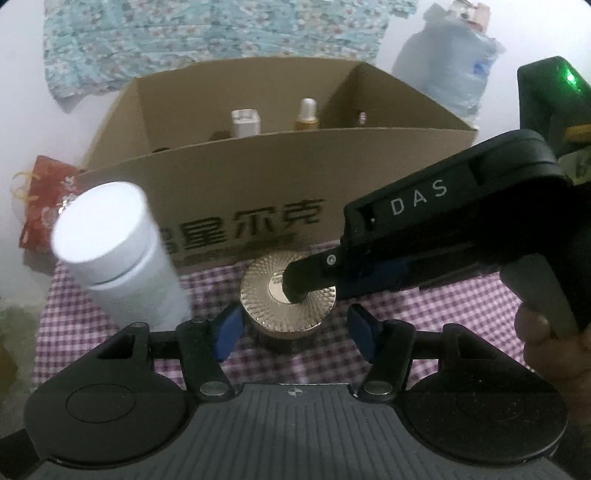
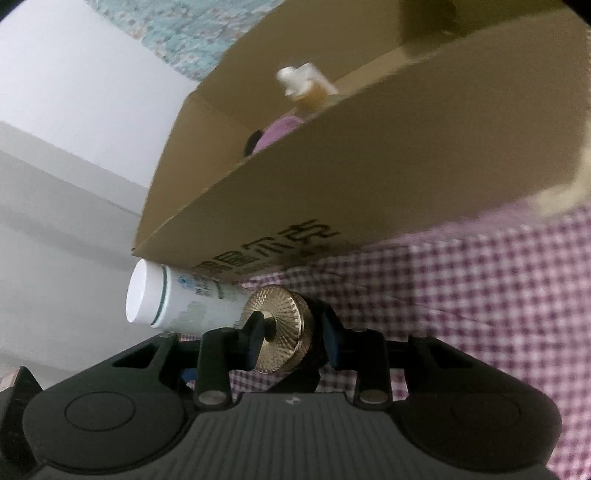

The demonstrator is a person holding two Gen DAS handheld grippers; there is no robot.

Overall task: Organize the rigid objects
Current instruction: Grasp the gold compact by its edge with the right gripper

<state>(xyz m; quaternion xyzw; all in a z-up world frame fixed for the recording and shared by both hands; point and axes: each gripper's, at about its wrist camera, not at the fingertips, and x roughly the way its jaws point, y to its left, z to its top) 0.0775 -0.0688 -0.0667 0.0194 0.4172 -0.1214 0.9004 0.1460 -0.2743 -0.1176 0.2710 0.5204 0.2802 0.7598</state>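
Home room, gingham tablecloth [image 1: 424, 295], floral fabric [image 1: 207, 33], cardboard box [image 1: 258, 177] of toiletries

One box [image 1: 258, 177], one gold-lidded jar [image 1: 284, 295], one white bottle [image 1: 122, 258].

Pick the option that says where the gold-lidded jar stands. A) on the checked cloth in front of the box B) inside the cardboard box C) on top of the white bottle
A: the gold-lidded jar stands on the checked cloth, outside the cardboard box.
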